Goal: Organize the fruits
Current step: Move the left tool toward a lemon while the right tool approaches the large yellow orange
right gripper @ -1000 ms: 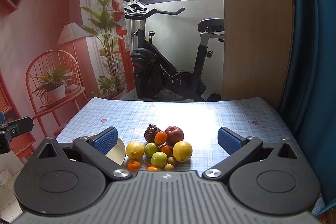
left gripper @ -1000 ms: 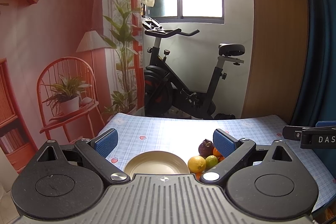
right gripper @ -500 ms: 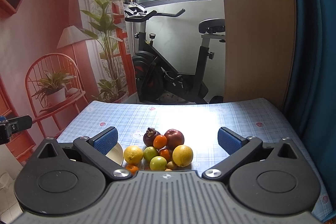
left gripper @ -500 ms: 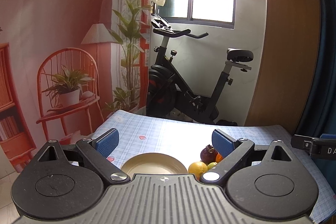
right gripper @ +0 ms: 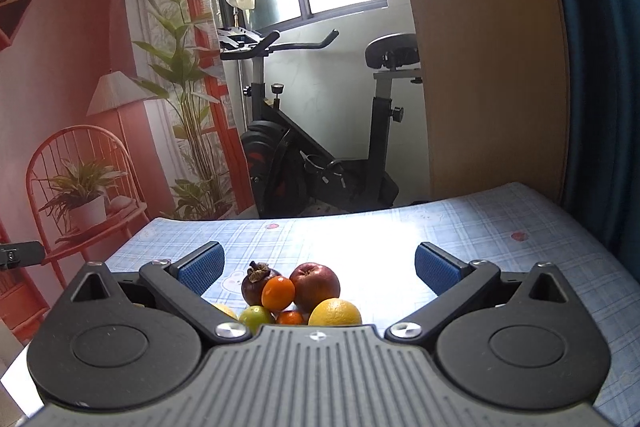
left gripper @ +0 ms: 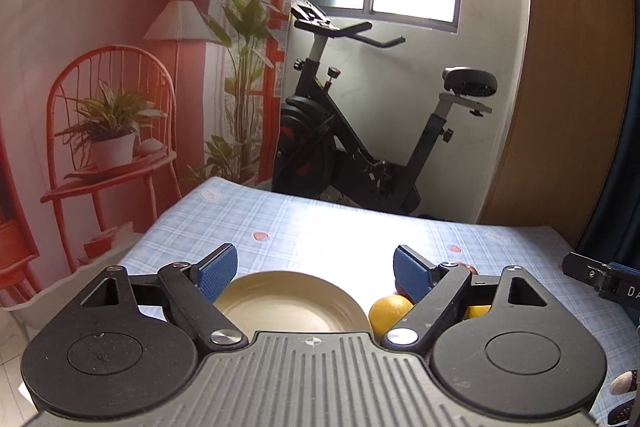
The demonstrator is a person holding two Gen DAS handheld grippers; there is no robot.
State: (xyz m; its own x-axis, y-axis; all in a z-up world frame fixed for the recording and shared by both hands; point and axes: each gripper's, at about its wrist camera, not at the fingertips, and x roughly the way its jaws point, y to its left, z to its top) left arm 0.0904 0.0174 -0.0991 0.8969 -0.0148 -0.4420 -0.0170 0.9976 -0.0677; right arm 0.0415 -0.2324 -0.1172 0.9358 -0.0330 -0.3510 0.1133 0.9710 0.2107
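Observation:
A pile of fruit lies on the blue checked tablecloth (right gripper: 500,227). In the right wrist view I see a dark mangosteen (right gripper: 256,282), a red apple (right gripper: 316,285), a small orange (right gripper: 278,292), a yellow citrus (right gripper: 334,311) and a green fruit (right gripper: 256,317). My right gripper (right gripper: 318,267) is open and empty, just above and behind the pile. In the left wrist view a cream plate (left gripper: 290,301) lies between the fingers of my left gripper (left gripper: 316,269), which is open and empty. A yellow citrus (left gripper: 388,309) sits right of the plate.
An exercise bike (left gripper: 360,147) stands beyond the table's far edge. A wooden panel (right gripper: 488,47) and blue curtain (right gripper: 600,47) are at the right. The right gripper's tip shows at the right edge of the left wrist view (left gripper: 600,277).
Both grippers have come lower and closer to the table. The plate now sits centred between the left fingers; the fruit pile is nearer the right gripper and partly hidden under it.

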